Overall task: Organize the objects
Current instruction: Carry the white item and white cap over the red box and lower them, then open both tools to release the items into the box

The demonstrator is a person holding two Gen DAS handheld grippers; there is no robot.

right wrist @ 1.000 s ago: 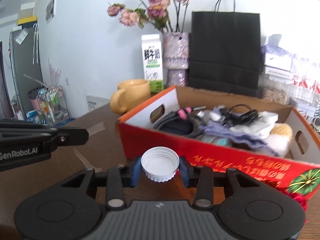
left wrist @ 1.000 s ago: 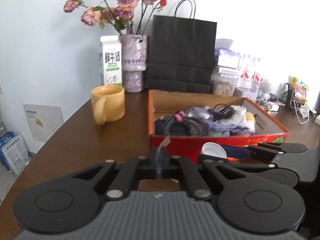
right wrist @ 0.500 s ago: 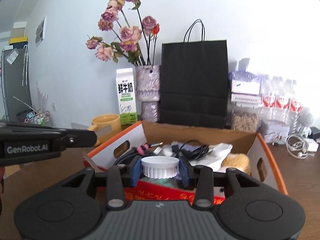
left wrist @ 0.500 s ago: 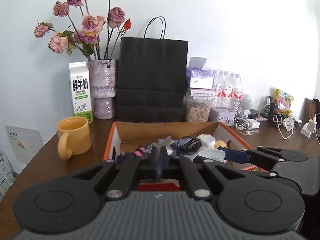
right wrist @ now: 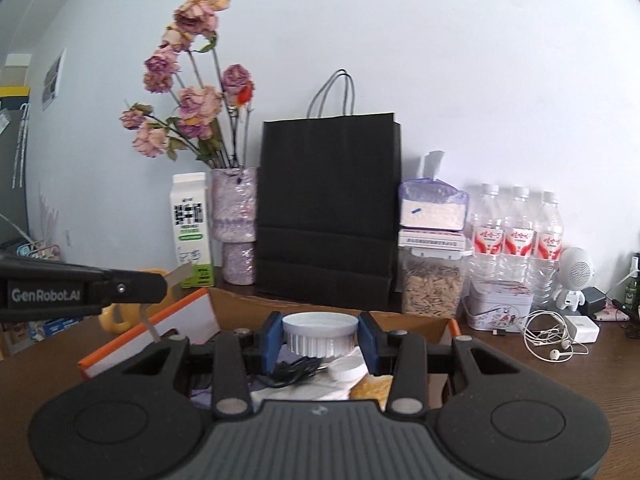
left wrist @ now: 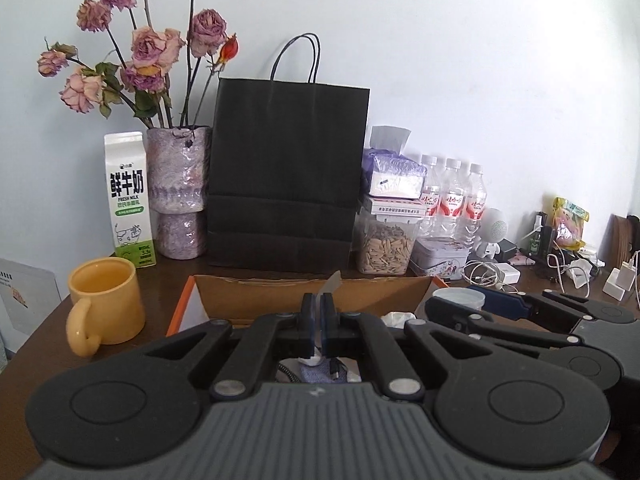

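Observation:
My right gripper (right wrist: 320,338) is shut on a white ribbed lid (right wrist: 320,330), held level above the open cardboard box (right wrist: 192,320). In the left wrist view the same lid (left wrist: 458,297) shows at the right, between the blue pads. My left gripper (left wrist: 319,306) is shut on a thin translucent strip of tape (left wrist: 333,280) that sticks up past its fingertips. In the right wrist view the tape strip (right wrist: 180,276) hangs from the left gripper's tip. Both grippers hover over the box (left wrist: 312,286), which holds black cables (right wrist: 296,372), cloths and a small white cap.
A yellow mug (left wrist: 106,300) stands left of the box. Behind it along the wall are a milk carton (left wrist: 129,200), a vase of dried roses (left wrist: 178,192), a black paper bag (left wrist: 286,176), a seed jar (left wrist: 384,246), water bottles (left wrist: 454,196), chargers and earphones (right wrist: 548,336).
Both grippers have moved forward and upward, from in front of the box's red side to above its open top. The lid and the tape strip stay gripped.

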